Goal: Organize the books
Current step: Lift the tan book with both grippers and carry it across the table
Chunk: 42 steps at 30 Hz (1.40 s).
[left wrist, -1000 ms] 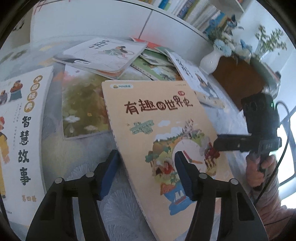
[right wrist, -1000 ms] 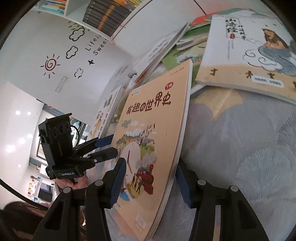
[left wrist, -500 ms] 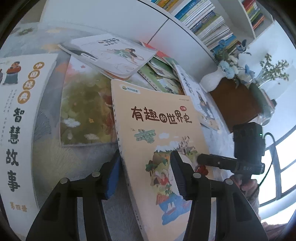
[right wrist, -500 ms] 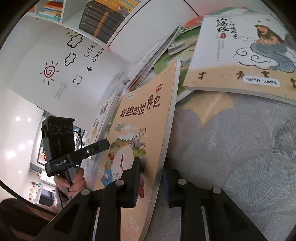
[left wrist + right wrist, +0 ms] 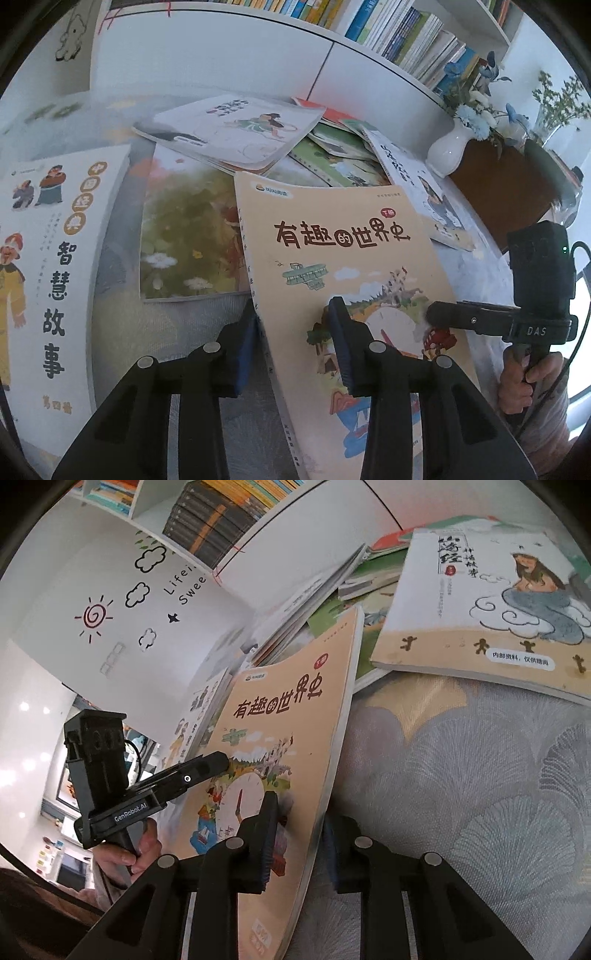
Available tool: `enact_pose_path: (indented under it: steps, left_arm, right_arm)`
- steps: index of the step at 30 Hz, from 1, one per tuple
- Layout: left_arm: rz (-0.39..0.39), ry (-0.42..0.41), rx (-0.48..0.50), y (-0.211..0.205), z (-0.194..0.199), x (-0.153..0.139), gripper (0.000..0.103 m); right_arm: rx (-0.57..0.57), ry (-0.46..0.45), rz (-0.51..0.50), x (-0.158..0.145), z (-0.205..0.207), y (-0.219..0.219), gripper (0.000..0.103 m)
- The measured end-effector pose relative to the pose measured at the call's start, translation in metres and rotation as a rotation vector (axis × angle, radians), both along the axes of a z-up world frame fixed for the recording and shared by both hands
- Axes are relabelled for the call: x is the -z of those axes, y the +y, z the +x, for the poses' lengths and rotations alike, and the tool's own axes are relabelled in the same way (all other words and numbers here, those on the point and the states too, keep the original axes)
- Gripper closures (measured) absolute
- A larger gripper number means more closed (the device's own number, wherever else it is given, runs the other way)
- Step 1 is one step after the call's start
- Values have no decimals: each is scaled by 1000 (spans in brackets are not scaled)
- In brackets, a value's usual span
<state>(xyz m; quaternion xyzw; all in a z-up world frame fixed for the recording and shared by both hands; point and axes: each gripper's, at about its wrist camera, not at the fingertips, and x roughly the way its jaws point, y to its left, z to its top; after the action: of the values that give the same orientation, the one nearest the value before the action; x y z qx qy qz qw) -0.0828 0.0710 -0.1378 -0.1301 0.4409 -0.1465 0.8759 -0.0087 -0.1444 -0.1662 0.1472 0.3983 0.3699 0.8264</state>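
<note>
My left gripper (image 5: 295,347) and right gripper (image 5: 306,843) clamp opposite edges of the orange book (image 5: 343,266): thin, light, flexible; I grip near its lower corners.

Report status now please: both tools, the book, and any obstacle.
Left tool just closing on orange book, spine side. Right tool shut on opposite edge. Book tilted up off table. Loose book pile beyond; nothing blocking.

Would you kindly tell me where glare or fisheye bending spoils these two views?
Left wrist view: window light blows out the right edge, the shelf bows into an arc. Right wrist view: ceiling lights flare at left, the orange book stays sharp.
</note>
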Motion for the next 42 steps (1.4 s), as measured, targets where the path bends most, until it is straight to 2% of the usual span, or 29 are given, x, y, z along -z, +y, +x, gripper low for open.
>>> enact_pose_path:
  steps: [4,13,15,18,20,22,26,32,42]
  left_arm:
    - [22,-11,4,-3,-1,0,67]
    - [17,1,-6,-4,-2,-1,67]
    - [8,34,3,-2,0,-2,68]
    - [-82,153,4,10,7,-4,70]
    - [-53,173,11,9,9,-6,71]
    - [-1,162,14,4,6,-8,70]
    - [19,162,18,2,3,-14,70]
    - [65,147,26,0,4,-25,69]
    - [77,87,46,11,8,-54,68]
  right_arm:
    - [-1,-5,12,1,1,-1,83]
    - [12,-10,19,2,-1,-2,83]
    - [44,3,16,1,-3,0,82]
    - [79,79,18,-4,-1,2,80]
    - [87,76,-6,-8,-3,6,80]
    - [82,80,-29,-10,-5,12,80]
    - [100,153,-17,-10,-4,14,80]
    - [112,180,-23,-20,-6,18,80]
    - [115,119,-59,-50,-14,35,80]
